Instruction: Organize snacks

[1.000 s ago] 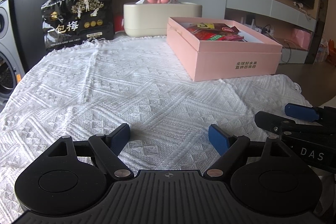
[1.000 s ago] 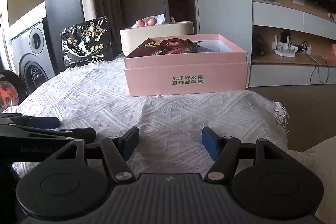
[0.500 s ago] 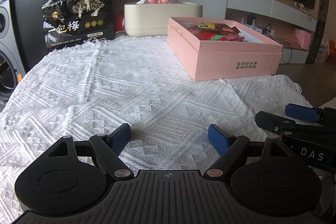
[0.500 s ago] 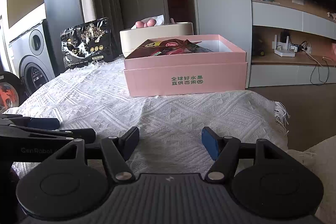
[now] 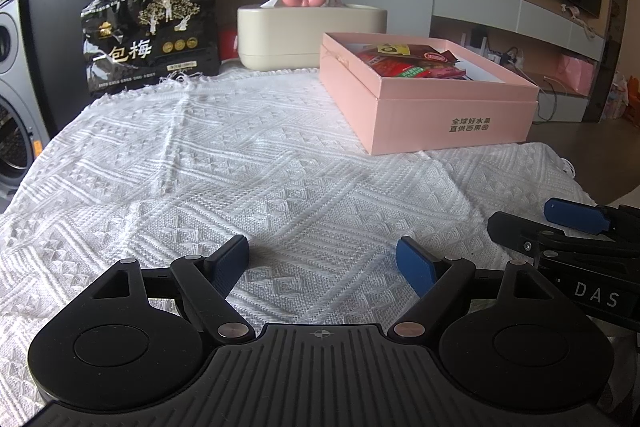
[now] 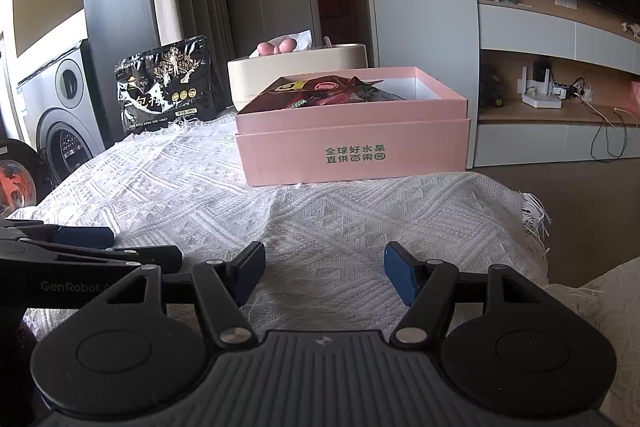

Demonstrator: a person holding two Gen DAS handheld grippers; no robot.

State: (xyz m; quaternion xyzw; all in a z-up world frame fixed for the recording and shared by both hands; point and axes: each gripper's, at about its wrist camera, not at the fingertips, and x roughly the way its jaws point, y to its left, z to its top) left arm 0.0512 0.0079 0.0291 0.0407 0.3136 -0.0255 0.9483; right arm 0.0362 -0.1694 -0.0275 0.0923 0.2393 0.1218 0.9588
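An open pink box [image 5: 452, 115] [image 6: 352, 147] sits at the right of the white cloth and holds several red snack packets [image 5: 412, 63] [image 6: 320, 93]. A black snack bag [image 5: 152, 35] [image 6: 168, 85] stands upright at the far left, outside the box. My left gripper [image 5: 322, 261] is open and empty, low over the near cloth. My right gripper [image 6: 324, 263] is open and empty near the front edge, in line with the box. Each gripper shows at the edge of the other's view.
A cream tissue box [image 5: 312, 31] [image 6: 296, 67] stands behind the pink box. The white knitted cloth [image 5: 240, 167] covers the table. A washing machine [image 6: 64, 115] is at the left. A TV cabinet [image 6: 560, 99] and floor lie to the right.
Both grippers stay open and nearly still. The views shift only very slightly.
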